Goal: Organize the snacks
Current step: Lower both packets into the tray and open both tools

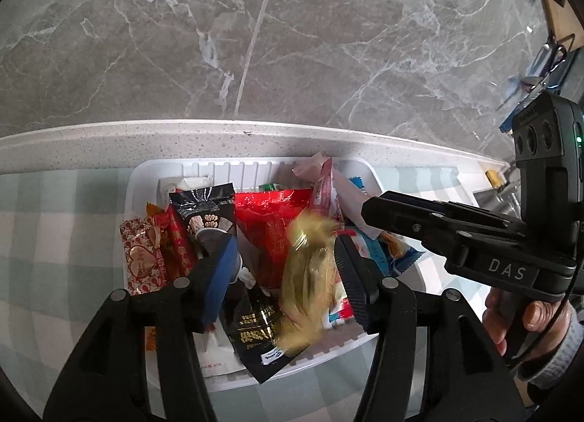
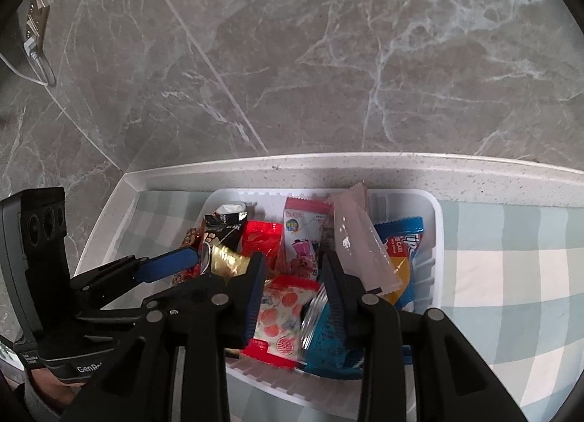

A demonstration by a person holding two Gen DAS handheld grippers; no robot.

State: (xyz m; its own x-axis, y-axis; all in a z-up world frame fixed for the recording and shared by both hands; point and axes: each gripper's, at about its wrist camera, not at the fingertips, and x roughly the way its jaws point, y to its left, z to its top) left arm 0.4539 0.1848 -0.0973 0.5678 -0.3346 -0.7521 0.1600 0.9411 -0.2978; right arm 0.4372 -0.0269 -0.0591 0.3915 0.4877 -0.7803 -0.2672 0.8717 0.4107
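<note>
2 handheld grippers hover over a white plastic bin (image 1: 144, 181) of snacks. Left gripper (image 1: 284, 268) released, blurred gold wrapper (image 1: 310, 276) dropping; right gripper (image 2: 294, 276) parted, empty. Wrapper might snag, missing bin.

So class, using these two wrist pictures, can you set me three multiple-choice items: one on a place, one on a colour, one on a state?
1. The white bin stands on:
A. bare wood
B. a checked cloth
C. a chair

2. The packet between the fingers of the left gripper is:
A. purple
B. grey
C. yellow

3. The left gripper's jaws are:
A. apart
B. clamped on a spoon
C. out of view

Answers: 1 B, the green-and-white checks show all round the bin. 2 C, the blurred yellow packet hangs between the fingers. 3 A, a clear gap shows between the left pad and the packet.
</note>
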